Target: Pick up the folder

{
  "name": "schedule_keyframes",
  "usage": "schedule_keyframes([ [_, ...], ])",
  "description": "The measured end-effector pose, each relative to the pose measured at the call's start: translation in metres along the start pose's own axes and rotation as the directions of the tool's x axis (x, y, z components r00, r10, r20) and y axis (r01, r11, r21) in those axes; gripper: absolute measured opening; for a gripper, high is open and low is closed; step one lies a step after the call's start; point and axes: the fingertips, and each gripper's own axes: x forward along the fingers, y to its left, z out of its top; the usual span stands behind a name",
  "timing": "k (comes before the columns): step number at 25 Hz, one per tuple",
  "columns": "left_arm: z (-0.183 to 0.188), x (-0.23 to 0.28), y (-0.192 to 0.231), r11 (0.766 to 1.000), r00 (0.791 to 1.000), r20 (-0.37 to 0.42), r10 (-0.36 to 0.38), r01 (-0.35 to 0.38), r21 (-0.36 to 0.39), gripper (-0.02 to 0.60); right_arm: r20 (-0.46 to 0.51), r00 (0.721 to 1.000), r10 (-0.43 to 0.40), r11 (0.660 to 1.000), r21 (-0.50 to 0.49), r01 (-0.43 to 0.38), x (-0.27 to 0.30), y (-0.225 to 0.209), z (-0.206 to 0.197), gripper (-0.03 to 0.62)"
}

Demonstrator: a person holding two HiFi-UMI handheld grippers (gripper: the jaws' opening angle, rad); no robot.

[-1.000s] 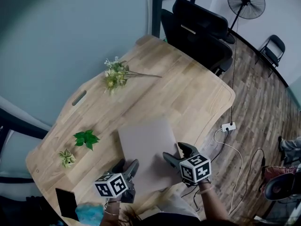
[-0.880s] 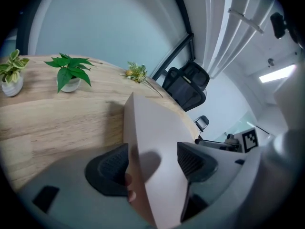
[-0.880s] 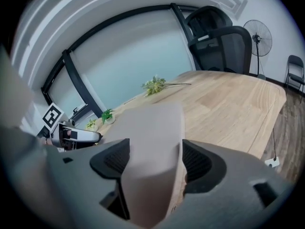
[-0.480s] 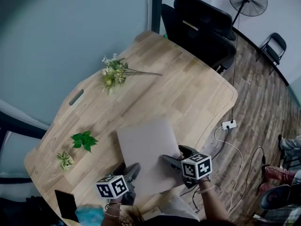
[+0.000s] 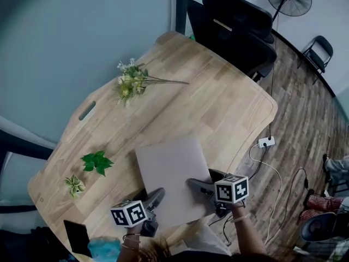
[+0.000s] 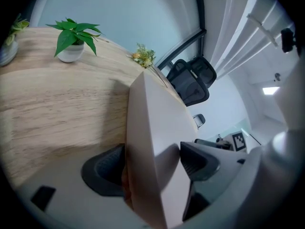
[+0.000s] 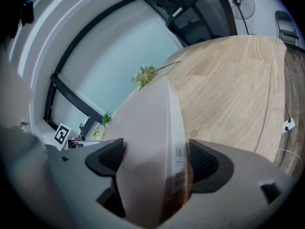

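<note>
Head view first: the grey folder (image 5: 172, 173) sits on the near part of the wooden surface (image 5: 218, 108), and its near end reaches the edge closest to the person. The left hand-held gripper (image 5: 148, 198) is at the folder's near left corner and the right hand-held gripper (image 5: 210, 181) at its near right corner, so the folder's near edge runs between the two. Further out on the surface there's a flower sprig (image 5: 131, 83) and two little green plants (image 5: 97, 161), well away from the folder.

Left gripper view: the folder (image 6: 152, 118) runs straight up the middle between the two dark pads. The jaws have just been opening and stand wide. The left pad (image 6: 107, 168) is right up against the folder's side, while the right one (image 6: 200, 161) stands off it with a shadowed gap, so there's no squeeze on it.

Right gripper view: same deal. The folder (image 7: 147, 128), label strip and all, fills the space between the jaws. These have just been opening too and are spread wide, and the right pad (image 7: 205, 163) is clear of the folder's edge. The surface (image 7: 228, 80) stretches away behind.
</note>
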Motion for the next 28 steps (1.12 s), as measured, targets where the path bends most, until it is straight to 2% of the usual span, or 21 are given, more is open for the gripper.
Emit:
schedule_keyframes([
  [10,0.001,0.000,-0.003,1.000,1.000,-0.010,0.001,-0.001,0.003,0.333,0.001,1.000,-0.014,1.000,-0.007,0.014,0.000,0.000,0.000,0.402],
  [19,0.005,-0.009,-0.010,0.998,1.000,-0.003,0.016,-0.016,0.058,0.333,0.046,0.998,-0.044,0.999,0.006,0.044,-0.010,0.008,-0.005,0.394],
  [28,0.013,-0.031,-0.021,0.993,0.999,0.039,0.007,-0.012,0.120,0.333,0.105,0.993,-0.046,0.998,-0.044,0.051,-0.024,0.029,-0.001,0.387],
])
